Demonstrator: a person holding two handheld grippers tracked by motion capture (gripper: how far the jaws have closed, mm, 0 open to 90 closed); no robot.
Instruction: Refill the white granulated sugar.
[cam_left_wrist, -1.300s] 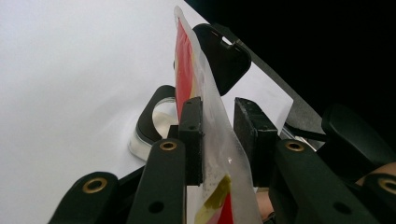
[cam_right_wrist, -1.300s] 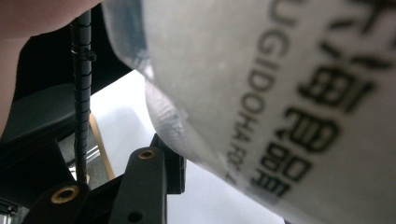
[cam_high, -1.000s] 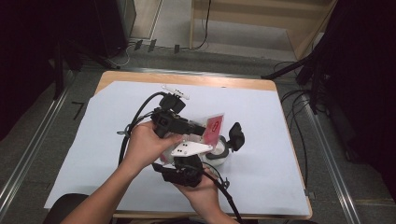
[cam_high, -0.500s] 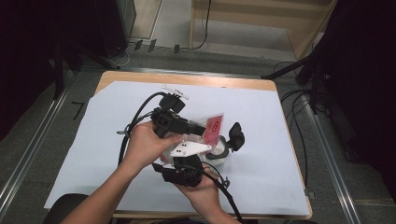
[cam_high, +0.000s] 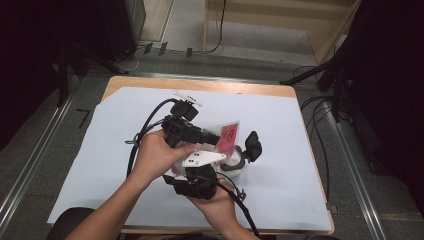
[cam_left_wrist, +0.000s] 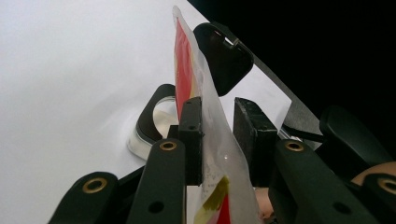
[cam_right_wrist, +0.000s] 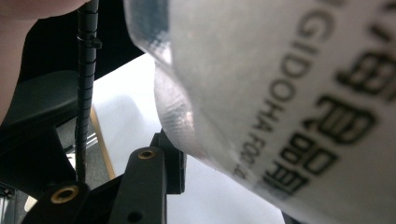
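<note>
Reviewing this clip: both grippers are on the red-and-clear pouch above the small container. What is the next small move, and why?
Probably a short pull apart to tear the pouch open. The left gripper has it between its jaws, one pad on the film and the other a little off it. The right gripper sits against its printed end. It hangs above the open white container with its black lid raised, so the contents would likely go there.

Over the white sheet (cam_high: 280, 150) on the table, the left gripper (cam_high: 212, 137) and the right gripper (cam_high: 197, 181) meet at a red-and-clear packet (cam_high: 227, 137). Just right of the packet lies a black-and-white lidded container (cam_high: 240, 162). The left hand (cam_high: 157, 155) sits left of the packet, the right hand (cam_high: 215, 205) nearer the person.
</note>
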